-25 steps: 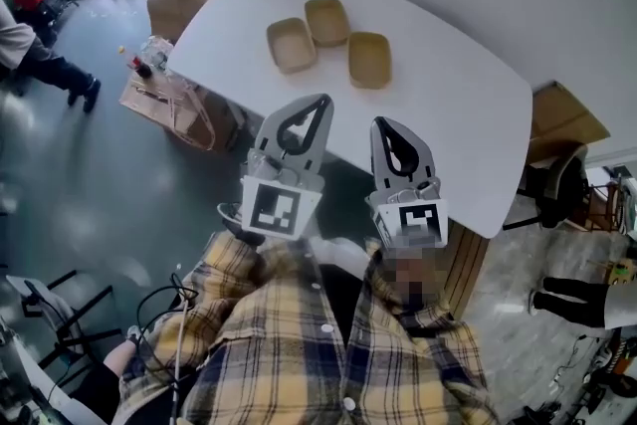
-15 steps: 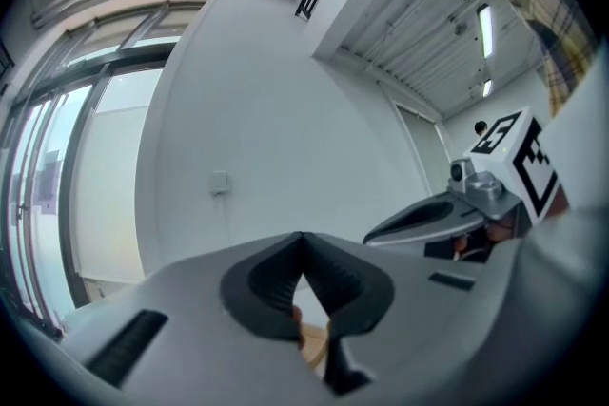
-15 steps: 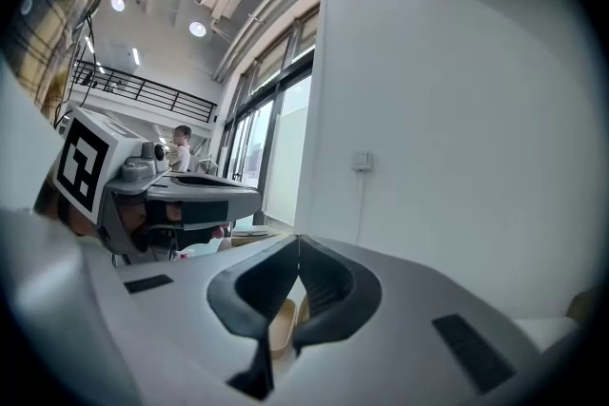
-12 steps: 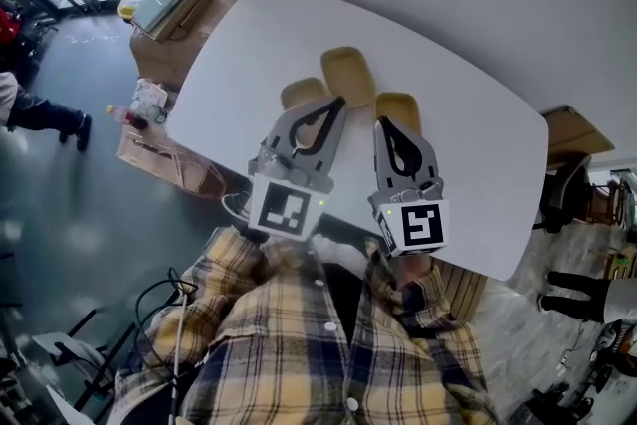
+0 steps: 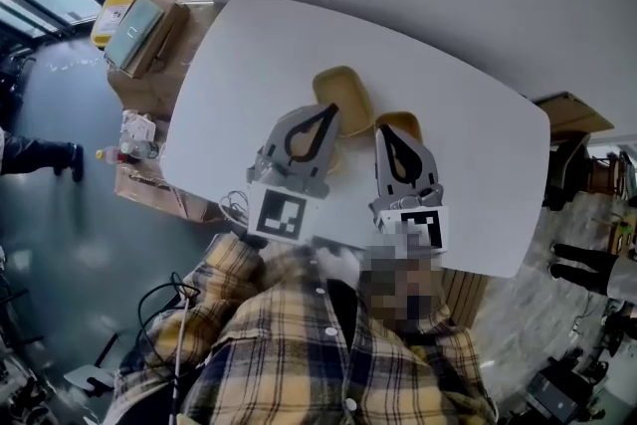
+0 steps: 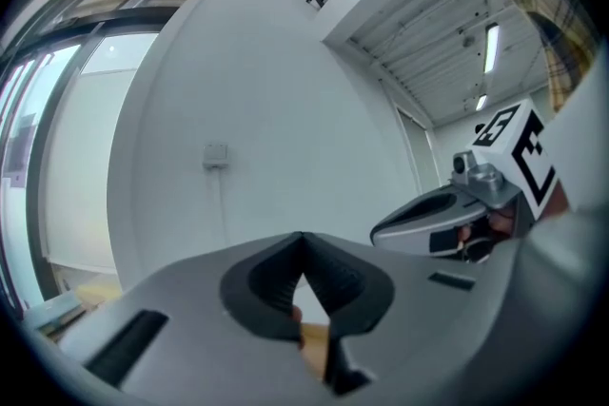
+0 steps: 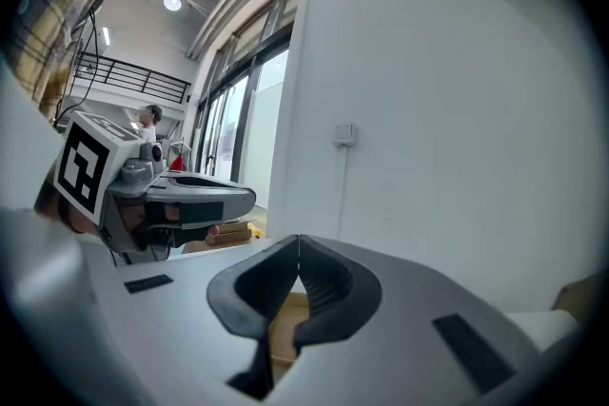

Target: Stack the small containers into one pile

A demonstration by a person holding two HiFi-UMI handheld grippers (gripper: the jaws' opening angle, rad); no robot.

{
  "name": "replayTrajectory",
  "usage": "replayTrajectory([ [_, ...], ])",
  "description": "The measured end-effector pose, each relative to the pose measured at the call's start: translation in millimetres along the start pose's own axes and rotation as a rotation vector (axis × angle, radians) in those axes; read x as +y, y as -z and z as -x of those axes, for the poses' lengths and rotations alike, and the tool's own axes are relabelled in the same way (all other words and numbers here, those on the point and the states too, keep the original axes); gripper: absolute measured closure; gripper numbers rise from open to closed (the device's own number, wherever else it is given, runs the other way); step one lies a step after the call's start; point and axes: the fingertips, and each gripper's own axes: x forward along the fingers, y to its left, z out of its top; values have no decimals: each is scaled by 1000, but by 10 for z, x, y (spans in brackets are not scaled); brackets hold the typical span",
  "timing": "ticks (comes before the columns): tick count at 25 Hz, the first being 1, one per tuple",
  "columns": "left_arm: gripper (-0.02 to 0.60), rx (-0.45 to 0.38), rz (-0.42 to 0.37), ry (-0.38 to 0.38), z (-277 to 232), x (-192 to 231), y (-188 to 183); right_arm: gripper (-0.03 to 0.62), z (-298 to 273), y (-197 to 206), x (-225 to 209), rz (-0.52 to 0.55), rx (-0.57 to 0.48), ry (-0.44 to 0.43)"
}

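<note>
Head view has the left gripper (image 5: 329, 110) and right gripper (image 5: 384, 127) side by side over the white desk (image 5: 239, 65), fingers pressed together on both, nothing in them. The tan containers aren't stacked yet. The far container (image 5: 343, 91) is at 12 o'clock of the left tips, the right container (image 5: 406, 123) is at 1 o'clock of the right tips, and the third container (image 5: 335, 156) is mostly hidden under the left gripper. I'd open the fingers before dropping, pinch one rim wall, keep it level, then nest it.
</note>
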Motion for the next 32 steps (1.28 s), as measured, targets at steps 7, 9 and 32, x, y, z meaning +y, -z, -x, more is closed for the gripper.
replayTrajectory([
  [7, 565, 66, 7, -10, -171, -68, 137, 579, 25, 120, -276, -64, 22, 1],
  [9, 565, 83, 22, -30, -171, -90, 161, 579, 44, 145, -317, -77, 26, -18],
  [32, 561, 286, 163, -283, 7, 92, 838, 579, 48, 345, -237, -63, 77, -166],
])
